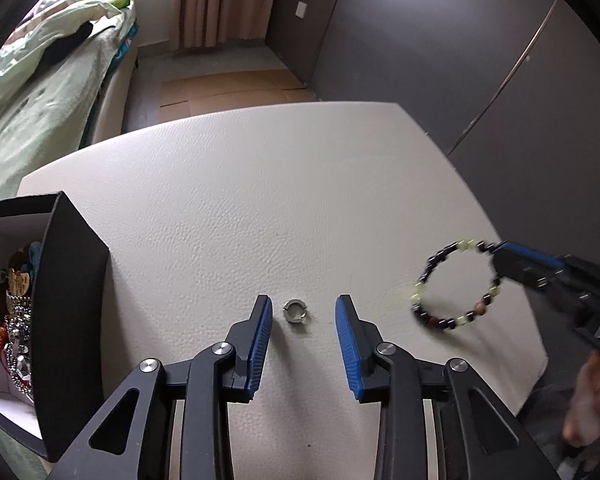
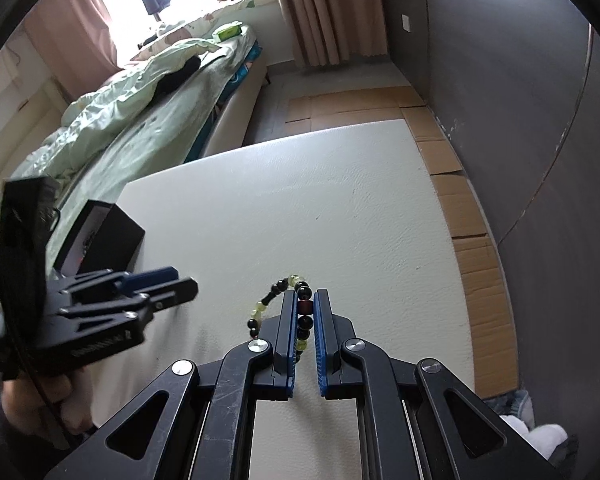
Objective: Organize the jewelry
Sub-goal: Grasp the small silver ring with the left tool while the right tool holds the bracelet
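**A:** What have I got on the left side?

**B:** My left gripper (image 1: 302,304) hangs low over the white table (image 1: 228,200), its blue-padded fingers spread wide apart. A small silver ring (image 1: 295,311) lies on the table between the fingertips, touching neither pad. I hold nothing there.

**A:** And the right?

**B:** My right gripper (image 2: 305,300) is clamped on the beaded bracelet (image 2: 296,308). From the right wrist camera I see the dark, red and pale green beads running down the narrow gap between the two blue pads, and the rest of the loop curves out to the left of the fingers. From the left wrist camera the bracelet (image 1: 456,284) shows as a full ring hanging from the right gripper (image 1: 500,258) at its far right side, over the right part of the table. It is blurred, so I cannot tell whether its near edge touches the surface.

**A:** Where is the box?

**B:** The black jewelry box (image 1: 66,304) stands open at the left edge of the table, near my left gripper. Inside I see a heap of chains, rhinestone pieces and something gold and red against its white lining. From the right wrist camera the box (image 2: 104,236) sits far left, behind my left gripper (image 2: 172,284).
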Motion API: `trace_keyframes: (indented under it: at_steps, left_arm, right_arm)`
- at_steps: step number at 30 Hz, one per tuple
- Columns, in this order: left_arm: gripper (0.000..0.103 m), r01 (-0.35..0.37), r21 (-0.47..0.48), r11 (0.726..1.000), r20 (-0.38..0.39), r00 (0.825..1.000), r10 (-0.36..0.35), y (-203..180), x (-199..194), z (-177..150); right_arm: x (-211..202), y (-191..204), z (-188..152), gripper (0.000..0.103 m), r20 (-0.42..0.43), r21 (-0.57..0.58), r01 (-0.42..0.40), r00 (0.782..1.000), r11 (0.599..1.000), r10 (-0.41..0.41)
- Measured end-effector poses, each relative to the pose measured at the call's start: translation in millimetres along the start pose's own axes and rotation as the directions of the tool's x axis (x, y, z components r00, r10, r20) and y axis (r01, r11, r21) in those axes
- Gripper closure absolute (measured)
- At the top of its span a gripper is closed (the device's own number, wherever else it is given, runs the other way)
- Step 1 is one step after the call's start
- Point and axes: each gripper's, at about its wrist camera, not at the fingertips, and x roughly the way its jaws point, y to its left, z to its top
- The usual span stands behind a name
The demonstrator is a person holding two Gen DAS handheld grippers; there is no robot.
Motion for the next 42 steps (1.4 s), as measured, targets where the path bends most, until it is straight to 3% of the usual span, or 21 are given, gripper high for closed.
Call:
trace_keyframes:
  at_steps: [4,6,8,13,14,26,31,33,34,35,37,42]
  left_arm:
    - [0.070,-0.040,0.031,0.999,0.014,0.999,0.039,-6,1,-4]
    - [0.077,-0.079,0.058,0.995,0.015,0.997,0.078,-12,0,-8]
    - [0.092,-0.111,0.066,0.992,0.010,0.994,0.111,-13,0,-10]
    - [0.095,-0.101,0.070,0.992,0.010,0.995,0.100,-10,-3,-10]
    - [0.102,-0.096,0.067,0.993,0.013,0.995,0.095,-10,-5,-10]
    - [0.103,-0.013,0.021,1.000,0.081,0.997,0.011,0,-40,-2]
    - [0.103,-0.016,0.045,0.999,0.050,0.999,0.013,-9,-30,-4]
    - [0.097,-0.042,0.051,0.998,0.035,0.999,0.041,-10,-24,-4]
    - [0.085,-0.054,0.055,0.997,0.035,0.998,0.052,-9,-22,-3]
    - [0.064,-0.056,0.057,0.997,0.035,0.998,0.054,-8,-21,-3]
    - [0.044,-0.043,0.060,0.997,0.044,0.998,0.041,-8,-20,-4]
    - [0.045,-0.081,0.104,0.991,0.047,0.996,0.076,-12,-12,-8]
  right_arm:
    - [-4,1,3,0.094,0.015,0.004,-0.010,1.000,1.000,0.010]
    - [-6,1,2,0.094,0.019,0.003,-0.013,1.000,1.000,0.013]
    - [-7,2,3,0.094,0.022,0.002,-0.014,1.000,1.000,0.014]
    - [-12,3,2,0.094,0.030,0.001,-0.011,0.999,1.000,0.011]
    - [-12,4,2,0.094,0.031,0.000,-0.010,0.999,1.000,0.010]
    - [-24,13,5,0.094,0.075,-0.016,-0.032,0.997,0.999,0.033]
    - [-25,16,6,0.094,0.084,-0.015,-0.039,0.996,0.999,0.040]
    - [-26,15,5,0.094,0.090,-0.013,-0.037,0.995,0.999,0.038]
    - [-27,13,5,0.094,0.092,-0.009,-0.038,0.995,0.999,0.039]
    - [-29,11,4,0.094,0.094,-0.003,-0.041,0.995,0.999,0.041]
    - [-33,4,3,0.094,0.102,0.009,-0.044,0.994,0.999,0.042]
    - [-37,-12,1,0.094,0.106,0.045,-0.040,0.994,0.998,0.035]
